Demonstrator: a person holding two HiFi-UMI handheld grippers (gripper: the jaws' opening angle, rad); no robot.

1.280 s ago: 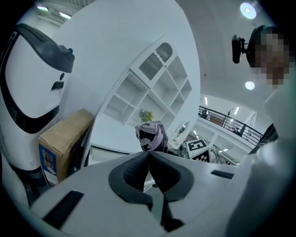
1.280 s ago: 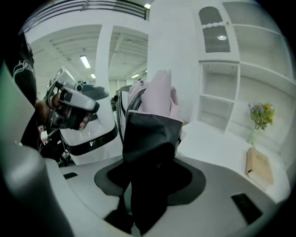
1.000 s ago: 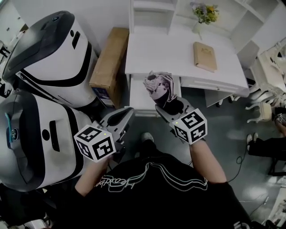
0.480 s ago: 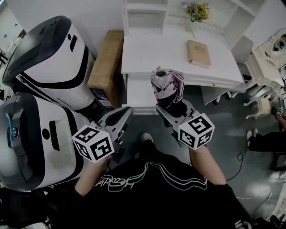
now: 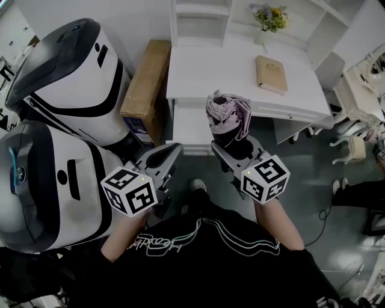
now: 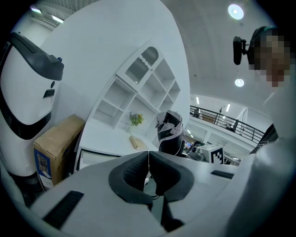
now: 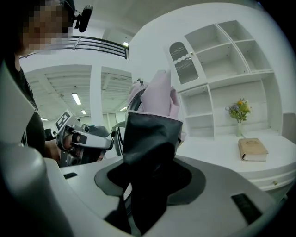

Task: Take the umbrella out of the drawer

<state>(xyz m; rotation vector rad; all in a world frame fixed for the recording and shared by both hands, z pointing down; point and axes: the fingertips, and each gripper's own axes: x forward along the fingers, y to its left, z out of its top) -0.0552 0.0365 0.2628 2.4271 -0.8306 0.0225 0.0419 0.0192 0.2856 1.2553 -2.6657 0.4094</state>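
Observation:
The folded umbrella, lilac fabric over a black sleeve, stands upright in my right gripper, whose jaws are shut on its black lower end. It hangs above the front of the open white drawer below the desk. In the right gripper view the umbrella fills the gap between the pads. My left gripper hovers to the drawer's left, shut and empty; its pads meet in the left gripper view, where the umbrella shows beyond them.
A white desk with shelves carries a tan book and a vase of flowers. A cardboard box and two big white-and-black machines stand to the left. White chairs are at the right.
My right gripper lifted the umbrella up and away from the drawer during the first half second, then held still. The left gripper barely shifted.

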